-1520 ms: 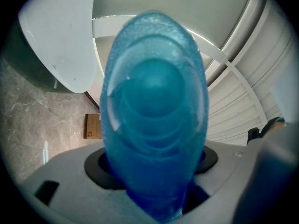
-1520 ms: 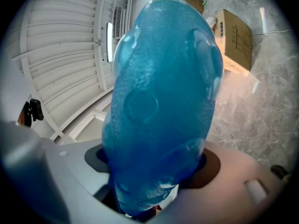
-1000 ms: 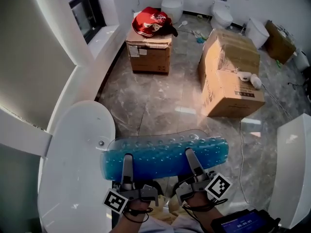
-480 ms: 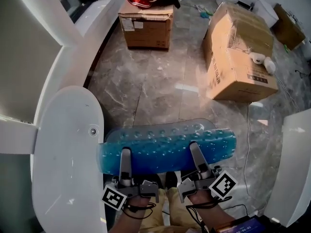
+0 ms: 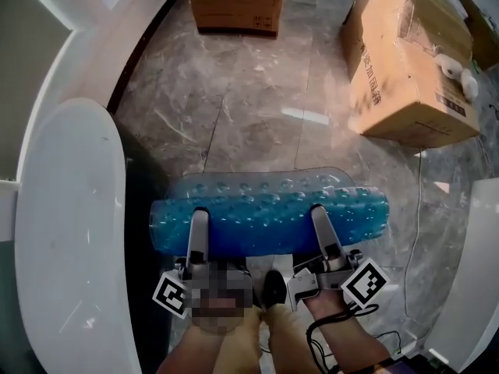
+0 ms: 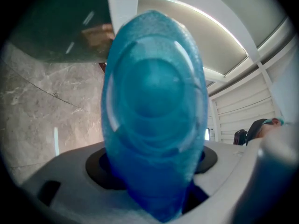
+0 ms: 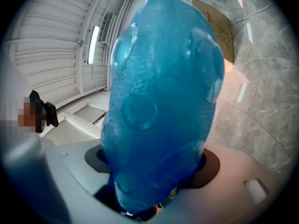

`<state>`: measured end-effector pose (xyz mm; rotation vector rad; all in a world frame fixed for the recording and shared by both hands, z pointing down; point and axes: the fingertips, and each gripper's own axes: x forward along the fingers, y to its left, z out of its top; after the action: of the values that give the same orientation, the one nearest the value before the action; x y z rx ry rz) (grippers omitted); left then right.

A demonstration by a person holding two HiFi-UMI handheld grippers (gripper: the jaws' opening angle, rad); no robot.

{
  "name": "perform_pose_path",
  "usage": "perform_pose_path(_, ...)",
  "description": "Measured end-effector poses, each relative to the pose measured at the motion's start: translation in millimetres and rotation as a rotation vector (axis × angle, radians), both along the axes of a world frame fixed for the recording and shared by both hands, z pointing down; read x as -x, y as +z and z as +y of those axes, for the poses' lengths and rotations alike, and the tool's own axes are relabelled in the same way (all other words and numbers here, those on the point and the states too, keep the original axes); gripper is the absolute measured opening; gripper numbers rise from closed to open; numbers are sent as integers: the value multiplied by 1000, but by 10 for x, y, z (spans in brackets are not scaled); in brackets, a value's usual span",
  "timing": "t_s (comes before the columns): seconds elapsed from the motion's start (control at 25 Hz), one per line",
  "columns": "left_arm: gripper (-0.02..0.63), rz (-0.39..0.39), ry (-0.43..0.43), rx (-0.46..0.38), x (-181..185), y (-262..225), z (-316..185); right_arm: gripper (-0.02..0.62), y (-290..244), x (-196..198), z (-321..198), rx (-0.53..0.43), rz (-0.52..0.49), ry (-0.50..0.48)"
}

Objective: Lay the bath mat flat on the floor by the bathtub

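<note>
A translucent blue bath mat [image 5: 269, 220] with bumps is rolled into a long tube and held crosswise above the marble floor [image 5: 249, 123]. My left gripper [image 5: 198, 218] is shut on its left part and my right gripper [image 5: 318, 215] on its right part, one finger of each lying over the roll. In the left gripper view the roll [image 6: 154, 111] fills the space between the jaws, and the same holds for the roll [image 7: 163, 101] in the right gripper view. The white bathtub [image 5: 66, 232] stands right beside the roll's left end.
A large cardboard box [image 5: 409, 61] lies on the floor at the far right and a second box [image 5: 238, 2] stands at the far middle. A white fixture [image 5: 479, 271] and a cable [image 5: 419, 232] are at the right. A white ledge [image 5: 86, 53] runs along the left.
Both grippers have come down with the rolled mat, which now hangs closer to the floor. The head view has tipped lower, so the boxes have slid to the top of the picture.
</note>
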<state>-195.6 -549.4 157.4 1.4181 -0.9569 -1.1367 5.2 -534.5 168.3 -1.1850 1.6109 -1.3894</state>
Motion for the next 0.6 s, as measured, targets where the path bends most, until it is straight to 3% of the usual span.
perform_pose_path(0.6,340,-1,-38,34,780,2835,-355,359,2841,823,-449,24,-25,-100)
